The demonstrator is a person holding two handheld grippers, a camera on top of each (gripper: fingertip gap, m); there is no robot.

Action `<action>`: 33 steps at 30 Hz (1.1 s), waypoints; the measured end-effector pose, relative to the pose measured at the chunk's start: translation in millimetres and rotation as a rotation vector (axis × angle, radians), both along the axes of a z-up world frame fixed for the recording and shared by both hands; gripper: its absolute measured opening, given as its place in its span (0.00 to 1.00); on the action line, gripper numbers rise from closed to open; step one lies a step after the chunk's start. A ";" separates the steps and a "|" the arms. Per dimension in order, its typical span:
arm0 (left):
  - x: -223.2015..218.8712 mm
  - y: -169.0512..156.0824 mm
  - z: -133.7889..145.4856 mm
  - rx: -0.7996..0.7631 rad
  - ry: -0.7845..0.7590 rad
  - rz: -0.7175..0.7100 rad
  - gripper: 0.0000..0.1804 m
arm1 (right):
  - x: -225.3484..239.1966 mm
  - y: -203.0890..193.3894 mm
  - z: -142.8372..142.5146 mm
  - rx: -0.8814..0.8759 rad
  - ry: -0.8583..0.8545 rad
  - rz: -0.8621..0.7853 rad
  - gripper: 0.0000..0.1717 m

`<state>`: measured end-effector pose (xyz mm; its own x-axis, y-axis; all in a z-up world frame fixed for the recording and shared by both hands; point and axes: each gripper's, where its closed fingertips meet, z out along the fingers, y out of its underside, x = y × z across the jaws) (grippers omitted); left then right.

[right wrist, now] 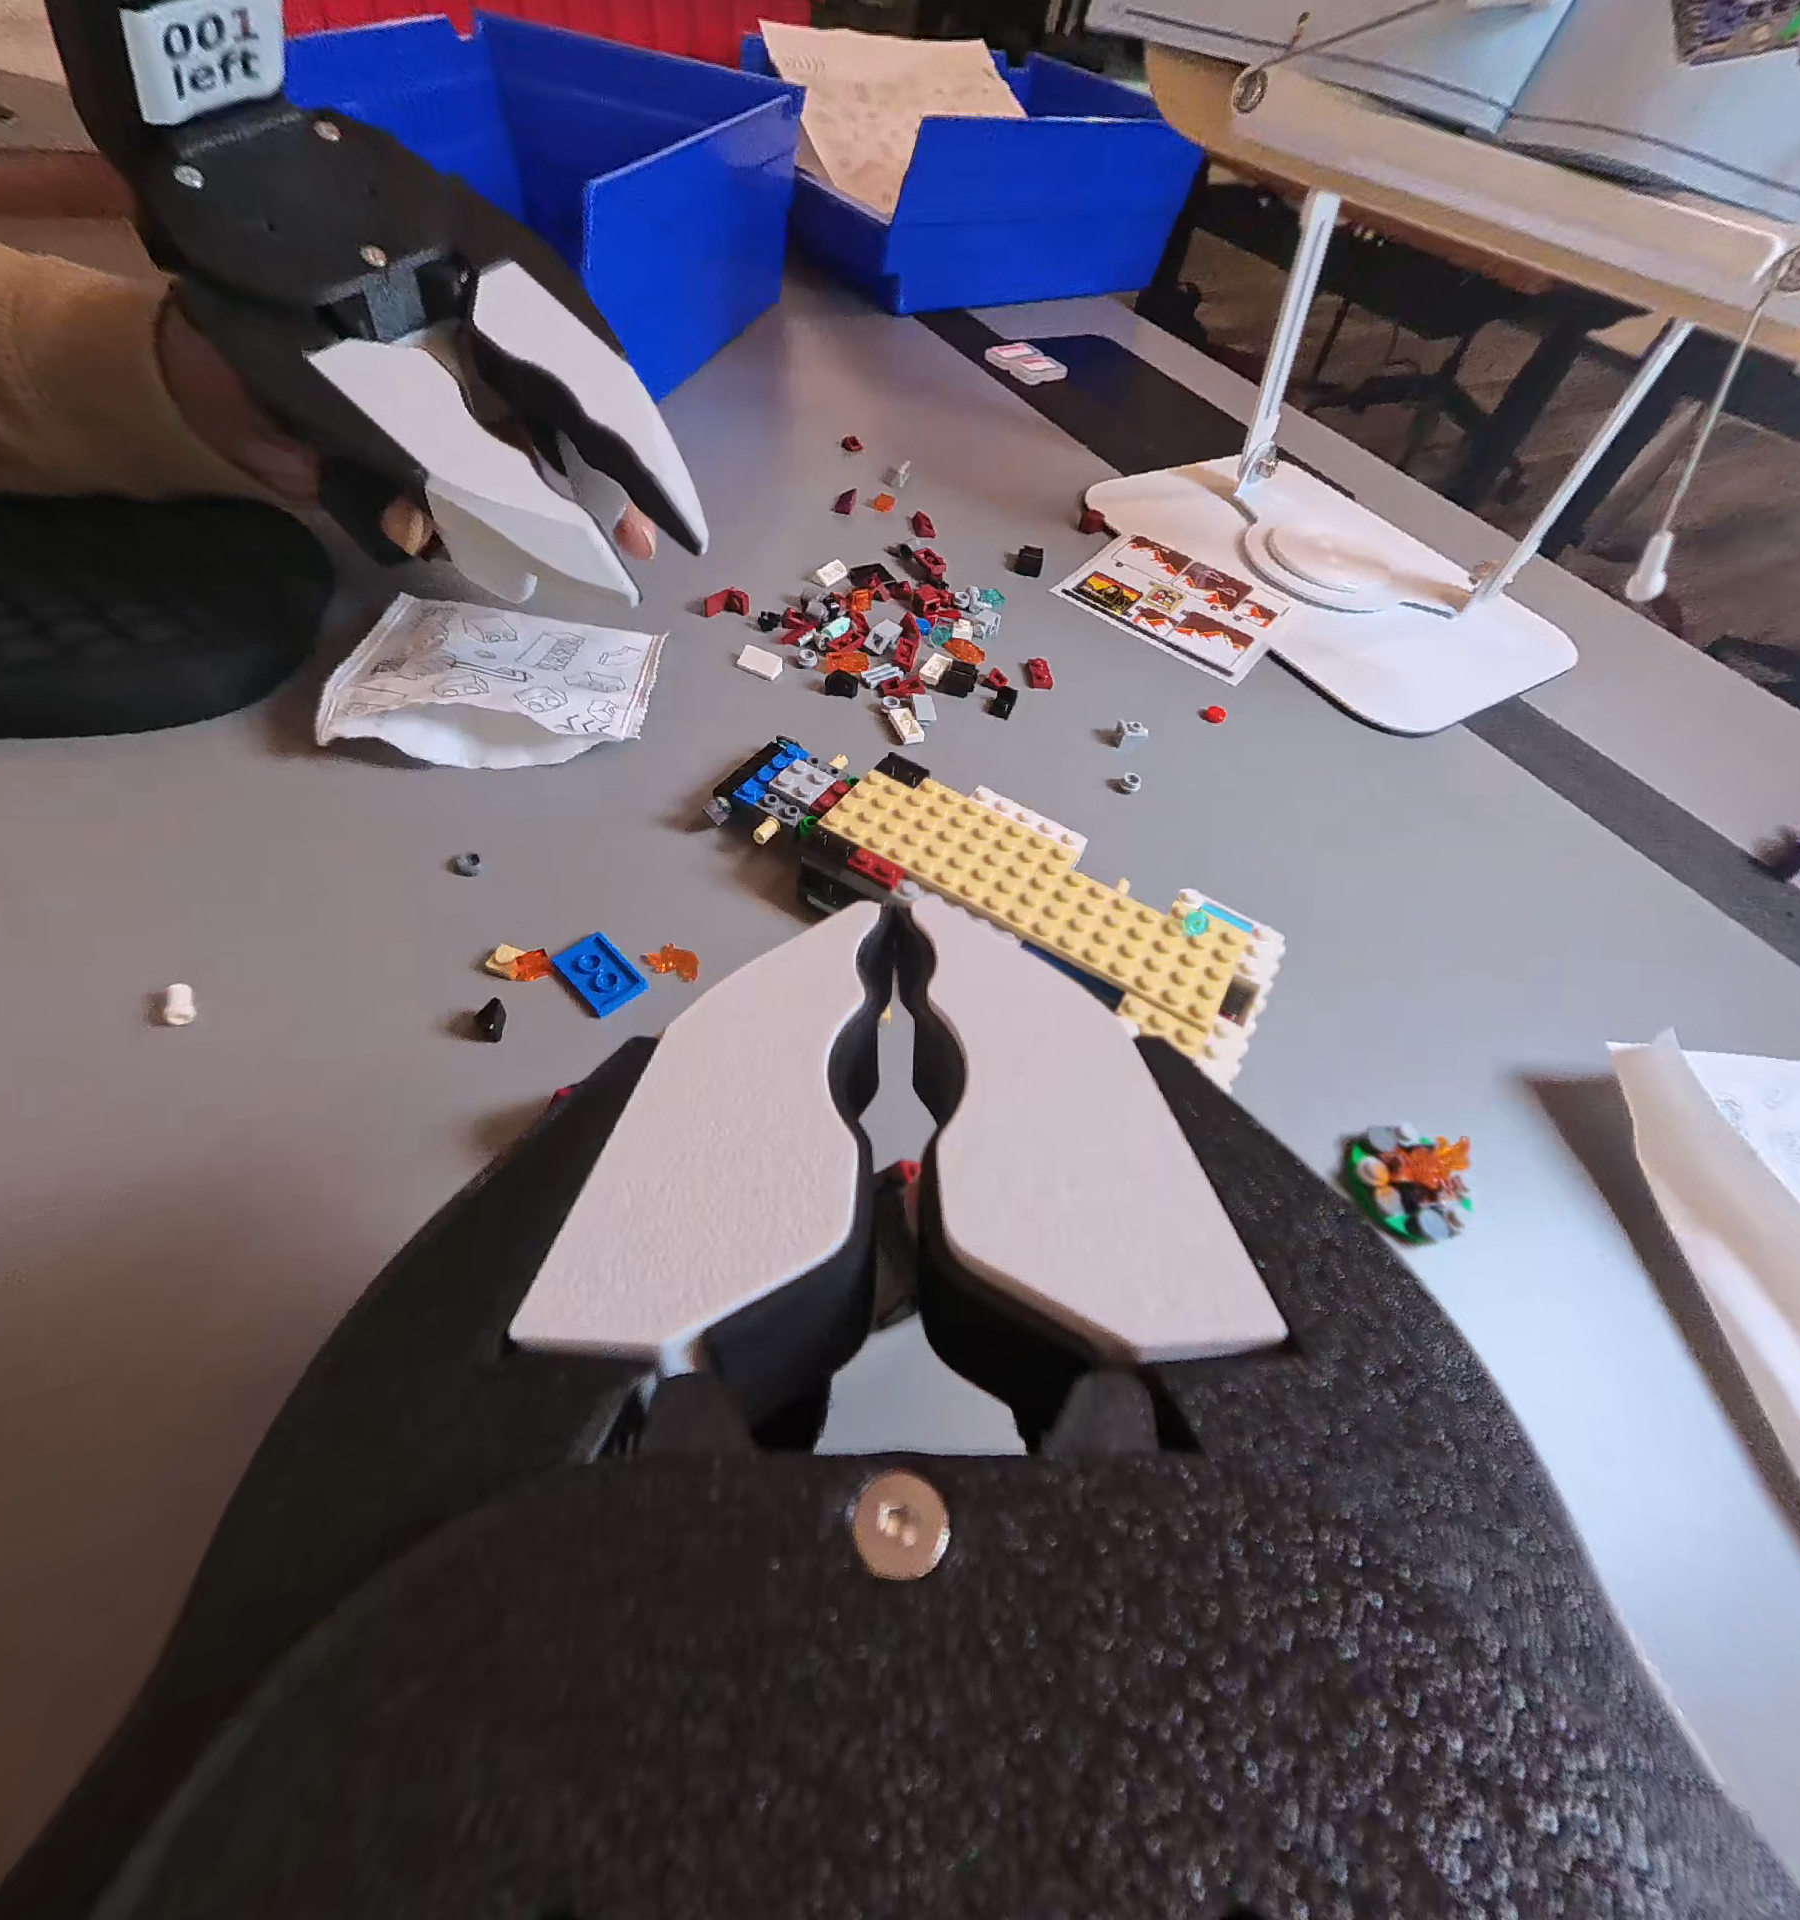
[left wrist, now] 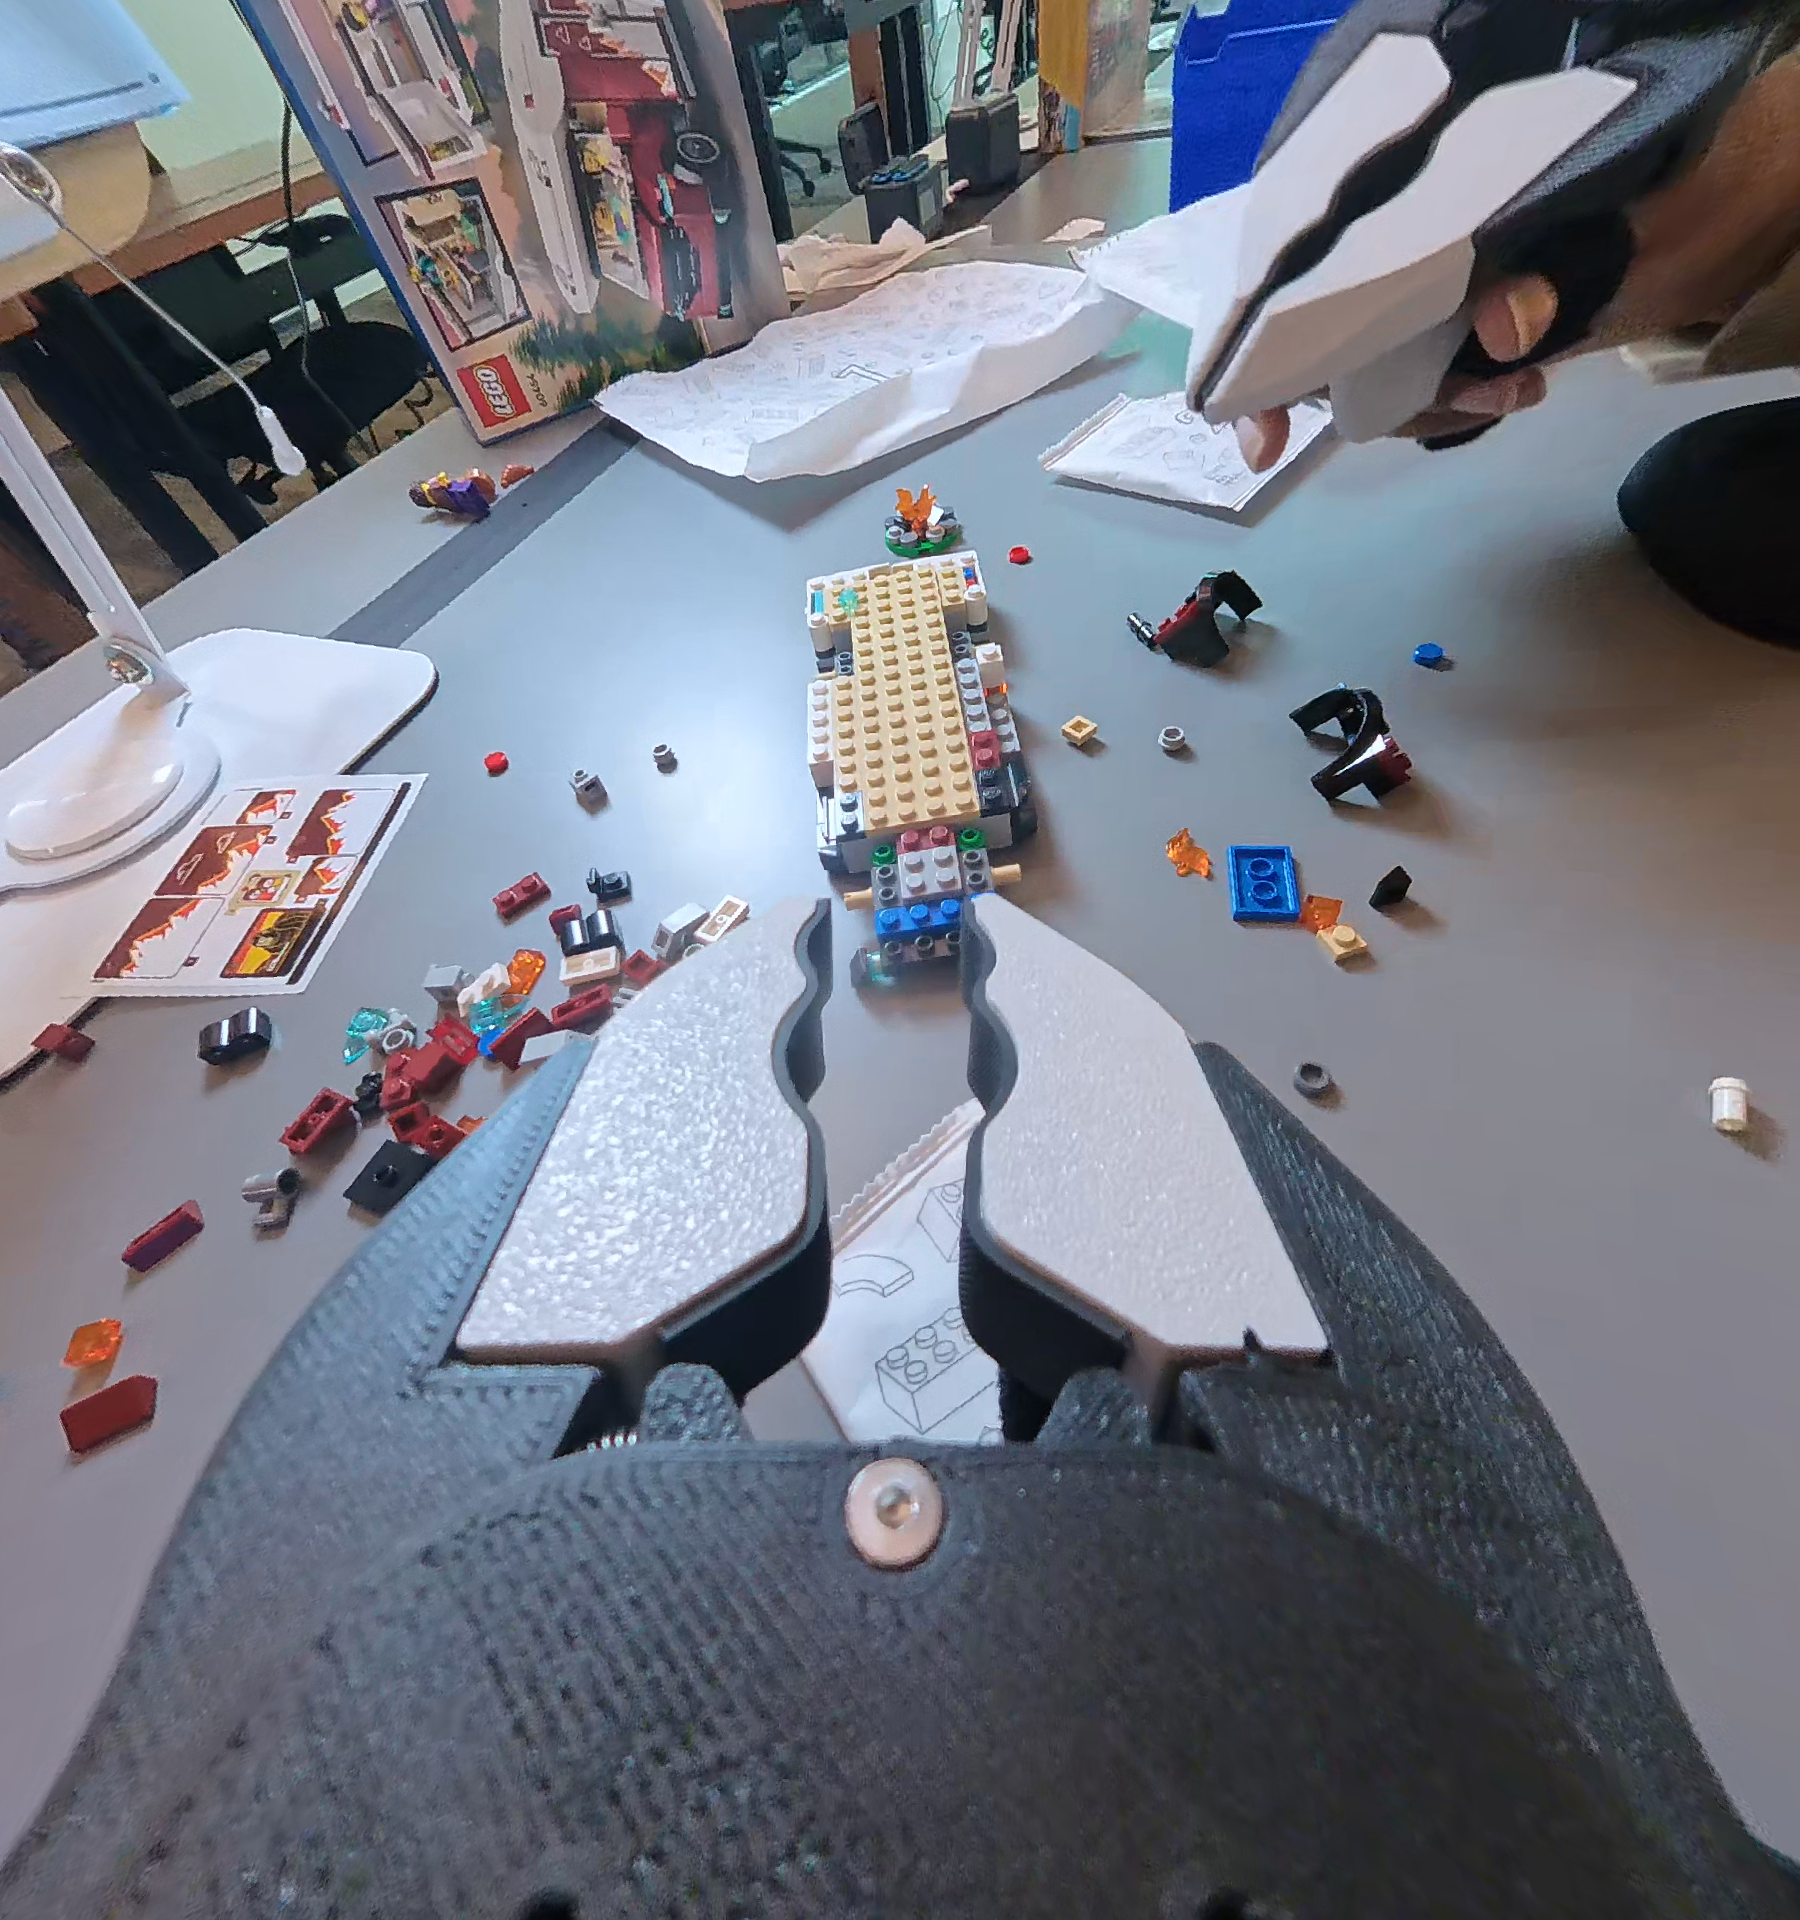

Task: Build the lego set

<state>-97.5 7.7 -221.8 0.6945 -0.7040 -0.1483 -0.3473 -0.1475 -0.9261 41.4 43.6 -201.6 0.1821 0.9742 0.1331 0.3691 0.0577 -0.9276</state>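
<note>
grey table [left wrist: 1498, 1351] first: the long tan-topped brick build [left wrist: 906, 696] runs lengthwise up the centre of the left wrist view. left gripper [left wrist: 896, 914] released, fingers bracketing its near blue end; right gripper [right wrist: 898, 914] clenched on nothing, tips at its side.

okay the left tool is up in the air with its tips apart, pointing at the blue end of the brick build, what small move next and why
Probably lower the left tool toward the brick build: its tips stand apart, nothing between them, well above the table.
</note>
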 end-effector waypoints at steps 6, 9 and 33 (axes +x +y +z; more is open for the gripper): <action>5.1 -12.4 7.0 0.022 0.032 0.033 0.12 | 9.8 14.9 5.8 0.092 0.078 -0.099 0.04; 5.0 -21.1 6.8 0.042 0.064 0.056 0.12 | 13.6 23.0 4.5 0.104 0.102 -0.147 0.07; -19.7 -22.3 13.1 0.053 -0.078 0.132 0.14 | 62.4 92.3 -21.7 0.098 -0.260 -0.423 0.07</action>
